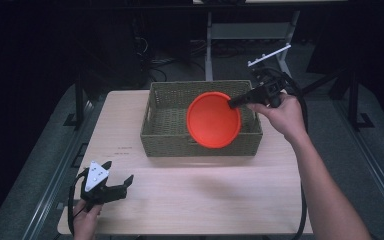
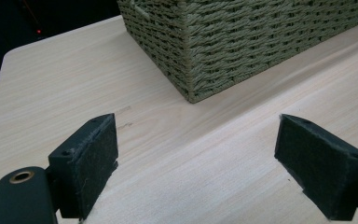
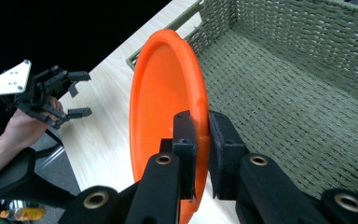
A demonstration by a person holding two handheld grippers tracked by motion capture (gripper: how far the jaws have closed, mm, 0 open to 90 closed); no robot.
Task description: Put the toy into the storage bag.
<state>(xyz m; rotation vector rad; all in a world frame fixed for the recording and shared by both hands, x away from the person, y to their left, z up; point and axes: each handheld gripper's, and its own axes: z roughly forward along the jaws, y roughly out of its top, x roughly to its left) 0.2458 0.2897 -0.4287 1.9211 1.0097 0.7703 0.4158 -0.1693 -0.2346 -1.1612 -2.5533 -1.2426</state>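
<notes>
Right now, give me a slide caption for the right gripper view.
Right gripper clamps an orange plate by its rim, tilted on edge over the woven basket.

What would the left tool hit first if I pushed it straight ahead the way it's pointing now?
Probably the near corner of the woven basket. The left tool is open, with bare table in between; depth is hard to judge.

Your counter (image 1: 190, 200) is brightly lit from overhead while the room beyond, from 9 to 3 o'clock, sinks into near black. Shadows stay soft (a faint one lies at 5 o'clock of the basket (image 1: 200, 145)). The close-up views look slightly soft and grainy.
</notes>
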